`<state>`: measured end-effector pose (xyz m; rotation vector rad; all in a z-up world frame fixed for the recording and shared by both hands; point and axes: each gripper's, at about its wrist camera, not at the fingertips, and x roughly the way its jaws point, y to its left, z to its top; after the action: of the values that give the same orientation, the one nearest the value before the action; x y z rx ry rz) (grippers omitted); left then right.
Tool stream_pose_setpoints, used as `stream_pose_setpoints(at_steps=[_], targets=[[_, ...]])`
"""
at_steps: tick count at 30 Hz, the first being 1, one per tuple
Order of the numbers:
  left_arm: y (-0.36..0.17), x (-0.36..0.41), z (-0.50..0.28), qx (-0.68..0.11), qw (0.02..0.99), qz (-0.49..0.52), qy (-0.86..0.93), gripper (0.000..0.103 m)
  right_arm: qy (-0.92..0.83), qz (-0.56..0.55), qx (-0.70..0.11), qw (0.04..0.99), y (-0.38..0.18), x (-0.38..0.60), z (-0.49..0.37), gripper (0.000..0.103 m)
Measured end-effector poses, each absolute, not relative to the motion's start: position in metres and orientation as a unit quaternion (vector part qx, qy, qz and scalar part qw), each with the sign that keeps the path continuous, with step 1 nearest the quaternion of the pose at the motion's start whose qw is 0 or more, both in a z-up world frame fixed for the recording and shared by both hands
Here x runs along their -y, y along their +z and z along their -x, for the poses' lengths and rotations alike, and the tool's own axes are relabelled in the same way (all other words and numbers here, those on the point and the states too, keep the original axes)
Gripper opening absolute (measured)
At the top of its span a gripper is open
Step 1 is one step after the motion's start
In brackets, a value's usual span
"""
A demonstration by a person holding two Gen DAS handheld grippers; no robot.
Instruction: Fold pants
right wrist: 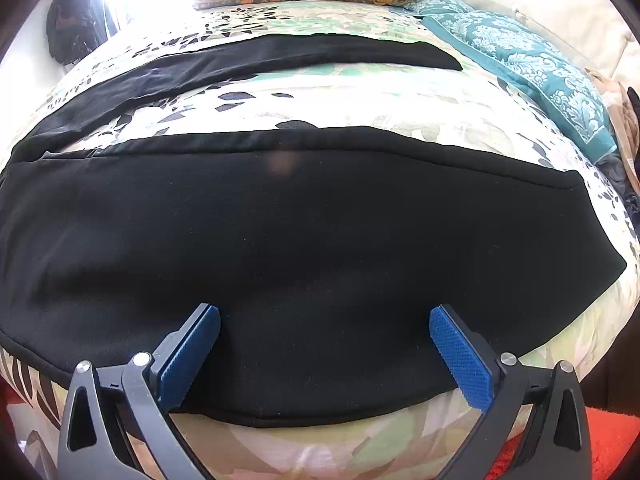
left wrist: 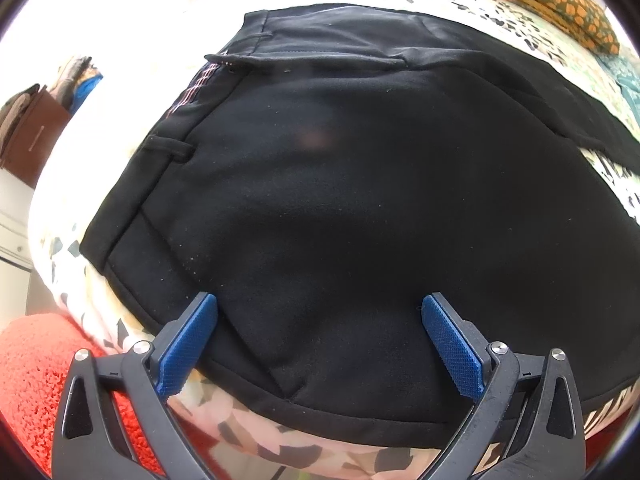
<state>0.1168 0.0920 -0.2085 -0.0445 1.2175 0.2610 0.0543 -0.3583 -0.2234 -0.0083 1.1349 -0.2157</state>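
the black pants (left wrist: 340, 200) lie spread flat on the bed (right wrist: 360, 96), legs apart. the left tool (left wrist: 320, 312) hovers spread near the waist, the right tool (right wrist: 324, 320) spread over the near leg. likely first step: each must pinch the near edge to fold lengthwise.

Black pants (left wrist: 340, 200) lie spread flat on the bedspread, legs apart.

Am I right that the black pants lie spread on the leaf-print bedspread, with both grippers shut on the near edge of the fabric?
Not quite: both grippers are open. The left gripper and right gripper each have their jaws spread wide over the black pants, as each wrist view shows. The pants do lie spread on the leaf-print bedspread.
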Motion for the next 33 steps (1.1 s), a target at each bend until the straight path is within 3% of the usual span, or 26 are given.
stream_pose_setpoints(at_steps=[5,11,16,20,23,29,33], targets=[[-0.159,-0.098,-0.116,-0.506,0.852,0.066,0.12,0.101,-0.096,0.015,-0.561,0.822,-0.212,0.36,-0.064,0.103],[-0.134,-0.068,-0.19,-0.501,0.861,0.083,0.03,0.101,-0.076,0.048,-0.484,0.87,-0.178,0.343,-0.058,0.103],[-0.158,-0.048,-0.289,-0.517,0.854,0.019,0.054,0.101,-0.039,0.049,-0.464,0.884,-0.17,0.331,-0.067,0.103],[-0.222,-0.059,-0.341,-0.572,0.807,-0.058,0.135,0.103,-0.017,0.009,-0.46,0.888,-0.163,0.334,-0.079,0.103],[-0.219,-0.086,-0.333,-0.563,0.816,0.012,0.127,0.103,-0.01,-0.003,-0.448,0.894,-0.151,0.342,-0.093,0.103],[-0.184,-0.097,-0.369,-0.536,0.835,0.058,0.108,0.101,0.011,-0.095,-0.454,0.886,-0.14,0.428,-0.186,0.103],[-0.217,-0.092,-0.41,-0.547,0.827,0.054,0.119,0.102,-0.063,-0.117,-0.484,0.865,-0.145,0.515,-0.29,0.103]])
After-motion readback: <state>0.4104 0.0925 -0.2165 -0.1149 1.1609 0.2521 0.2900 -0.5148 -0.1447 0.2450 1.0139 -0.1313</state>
